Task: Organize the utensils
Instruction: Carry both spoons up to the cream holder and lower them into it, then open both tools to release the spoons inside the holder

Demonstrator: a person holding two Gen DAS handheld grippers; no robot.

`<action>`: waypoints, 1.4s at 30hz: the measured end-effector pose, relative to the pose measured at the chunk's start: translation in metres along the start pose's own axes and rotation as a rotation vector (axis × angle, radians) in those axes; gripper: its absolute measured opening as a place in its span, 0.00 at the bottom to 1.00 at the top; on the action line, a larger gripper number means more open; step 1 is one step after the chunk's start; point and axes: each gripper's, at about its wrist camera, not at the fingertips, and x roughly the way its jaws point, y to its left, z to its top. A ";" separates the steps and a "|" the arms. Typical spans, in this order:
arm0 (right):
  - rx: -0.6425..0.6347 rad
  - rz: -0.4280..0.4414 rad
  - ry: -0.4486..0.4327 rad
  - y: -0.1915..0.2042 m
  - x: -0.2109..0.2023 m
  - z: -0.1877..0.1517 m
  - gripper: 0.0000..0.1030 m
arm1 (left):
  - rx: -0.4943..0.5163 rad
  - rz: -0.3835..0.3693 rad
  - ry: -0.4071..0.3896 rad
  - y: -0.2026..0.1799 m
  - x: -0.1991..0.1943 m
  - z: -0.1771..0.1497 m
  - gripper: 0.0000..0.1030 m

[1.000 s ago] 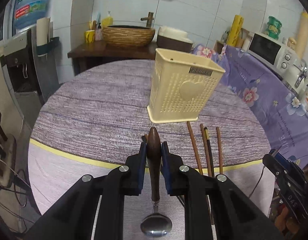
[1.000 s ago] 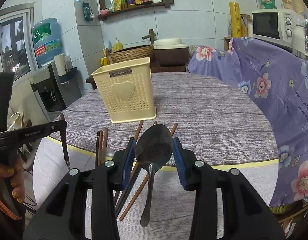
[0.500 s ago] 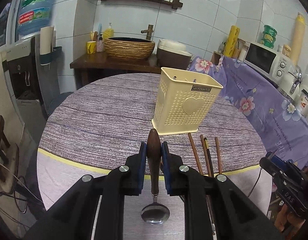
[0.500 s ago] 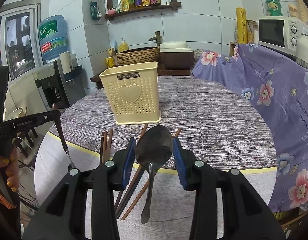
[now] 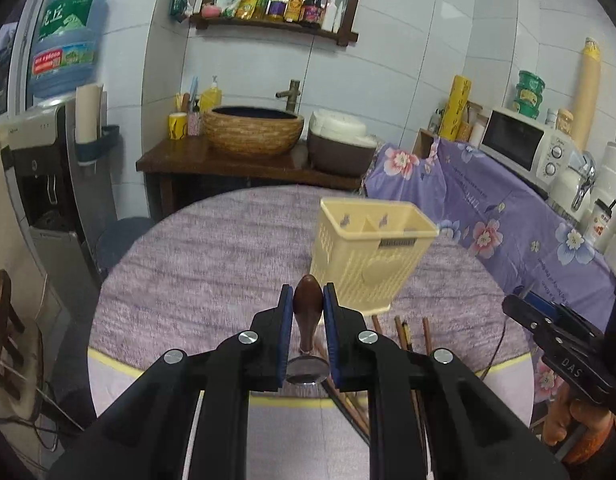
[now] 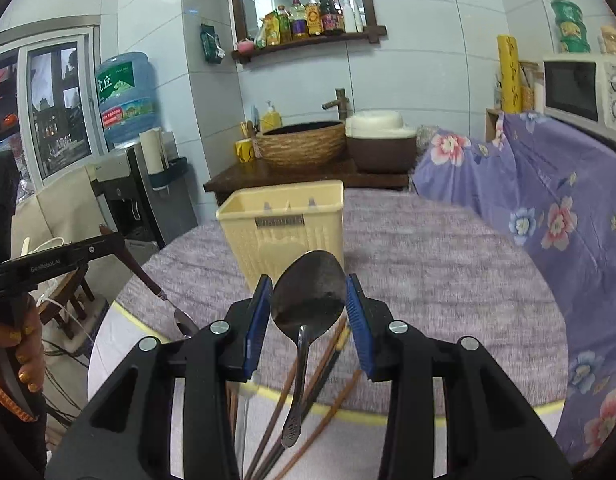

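My left gripper (image 5: 308,300) is shut on the brown wooden handle of a spoon (image 5: 308,312); its steel bowl hangs low, toward the camera. In the right wrist view my right gripper (image 6: 308,296) is shut on the bowl of a larger steel spoon (image 6: 310,294), handle hanging down. A cream perforated utensil holder (image 5: 368,256) (image 6: 285,228) stands on the round table ahead of both grippers, its divided top open. Several brown chopsticks (image 5: 400,330) (image 6: 332,364) lie on the cloth in front of it. The left gripper with its spoon also shows in the right wrist view (image 6: 107,246).
The round table has a purple-grey cloth (image 5: 211,256) with a yellow band near its edge. Behind it stand a wooden counter with a woven basin (image 5: 253,130), a water dispenser (image 5: 55,168) at left, and a floral-covered counter with a microwave (image 5: 524,148) at right.
Both grippers have risen and tilted up with their spoons held. The holder now sits lower in view and its open top shows; more of the wall shelf appears.
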 end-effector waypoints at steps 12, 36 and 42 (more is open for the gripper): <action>-0.010 -0.028 -0.209 0.012 0.036 0.146 0.37 | 0.023 -0.042 -0.177 -0.038 -0.003 0.130 0.16; -0.094 -0.127 -0.085 -0.001 0.150 0.056 0.37 | 0.022 0.009 0.013 -0.048 0.120 0.068 0.16; -0.145 -0.145 -0.105 0.006 0.148 0.049 0.37 | -0.003 0.003 0.058 -0.042 0.134 0.057 0.16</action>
